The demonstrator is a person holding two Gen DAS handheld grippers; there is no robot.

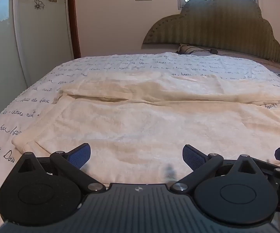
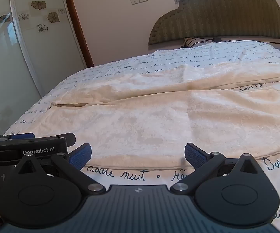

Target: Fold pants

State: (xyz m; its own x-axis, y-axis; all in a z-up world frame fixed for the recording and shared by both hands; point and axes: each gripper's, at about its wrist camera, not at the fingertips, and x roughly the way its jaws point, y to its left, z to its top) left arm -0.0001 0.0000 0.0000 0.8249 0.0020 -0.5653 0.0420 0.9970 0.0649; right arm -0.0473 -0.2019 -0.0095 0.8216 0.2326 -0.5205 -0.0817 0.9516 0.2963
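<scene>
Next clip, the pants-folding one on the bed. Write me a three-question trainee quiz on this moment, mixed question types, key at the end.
1. True or false: the left gripper is shut on the cream pants.
2. What lies directly under the pants? A) bare mattress B) white cover with handwritten script C) wooden table
3. Fill in: at the far end of the bed stands a green, cloud-shaped ____.

Key: 1 false: both it and the right gripper are open, nothing between the pads. 2 B. 3 headboard.
</scene>
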